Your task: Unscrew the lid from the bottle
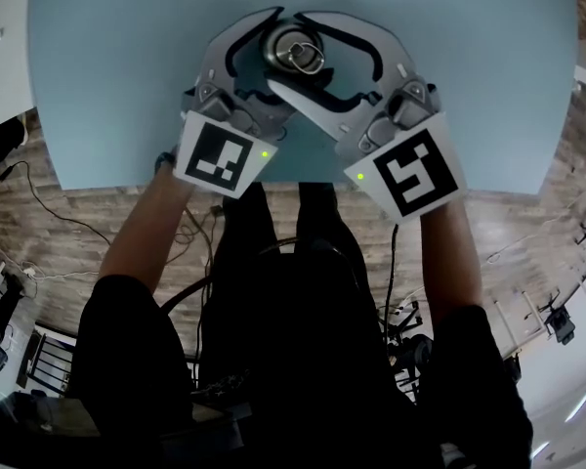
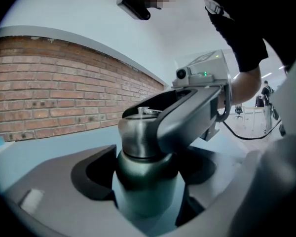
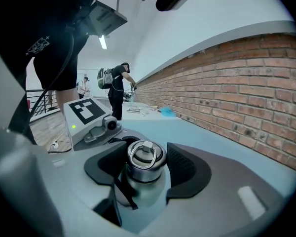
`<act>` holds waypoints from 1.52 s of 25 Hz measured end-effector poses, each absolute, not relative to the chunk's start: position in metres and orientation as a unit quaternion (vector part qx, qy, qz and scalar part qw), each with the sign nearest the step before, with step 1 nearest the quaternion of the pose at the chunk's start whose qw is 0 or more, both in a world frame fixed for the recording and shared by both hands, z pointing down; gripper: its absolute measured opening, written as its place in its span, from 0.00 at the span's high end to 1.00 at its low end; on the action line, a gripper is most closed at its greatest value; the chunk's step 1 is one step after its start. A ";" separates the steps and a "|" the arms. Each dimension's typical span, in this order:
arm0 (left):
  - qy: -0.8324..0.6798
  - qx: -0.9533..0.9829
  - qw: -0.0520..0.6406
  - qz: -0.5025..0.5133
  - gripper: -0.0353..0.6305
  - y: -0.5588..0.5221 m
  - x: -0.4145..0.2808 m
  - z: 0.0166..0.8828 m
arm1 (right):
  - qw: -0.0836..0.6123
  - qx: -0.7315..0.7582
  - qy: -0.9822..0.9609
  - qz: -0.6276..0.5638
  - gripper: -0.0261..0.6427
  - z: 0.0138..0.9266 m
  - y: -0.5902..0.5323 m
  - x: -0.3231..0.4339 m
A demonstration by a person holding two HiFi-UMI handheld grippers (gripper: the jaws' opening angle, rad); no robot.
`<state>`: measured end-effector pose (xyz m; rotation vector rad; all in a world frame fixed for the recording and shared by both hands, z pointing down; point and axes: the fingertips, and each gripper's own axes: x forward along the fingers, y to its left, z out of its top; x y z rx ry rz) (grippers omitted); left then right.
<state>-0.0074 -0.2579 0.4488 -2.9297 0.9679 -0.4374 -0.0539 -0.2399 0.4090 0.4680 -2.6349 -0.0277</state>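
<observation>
While left claw grips bottle, right claw lid: blue table, brick wall.

The bottle and lid are smooth satin metal, the wall rough brick.

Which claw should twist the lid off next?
Right, likely. The right claw clamps the round steel lid with the ring; the left claw grips the dark green metal bottle lower down, bracing it.

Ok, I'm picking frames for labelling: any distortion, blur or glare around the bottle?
Head view: sharp, evenly lit, small glint on the lid. Left gripper view: fisheye bows the brick wall, corners dark, bottle slightly soft. Right gripper view: same bowing, lid crisp, near jaws blurred.
</observation>
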 end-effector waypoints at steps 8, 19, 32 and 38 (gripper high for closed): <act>0.252 -0.956 0.016 -0.149 0.40 -0.251 -0.006 0.450 | 0.228 0.106 -0.968 -0.021 0.58 0.408 -0.234 -0.053; 0.182 -0.971 0.022 -0.154 0.40 -0.245 -0.001 0.449 | 0.219 0.029 -0.975 -0.039 0.58 0.405 -0.229 -0.051; 0.051 -0.980 0.036 -0.187 0.39 -0.236 -0.001 0.453 | 0.223 -0.093 -0.969 -0.044 0.57 0.404 -0.224 -0.055; 0.020 -0.979 0.043 -0.198 0.39 -0.233 -0.001 0.456 | 0.235 -0.129 -0.963 -0.041 0.57 0.407 -0.222 -0.056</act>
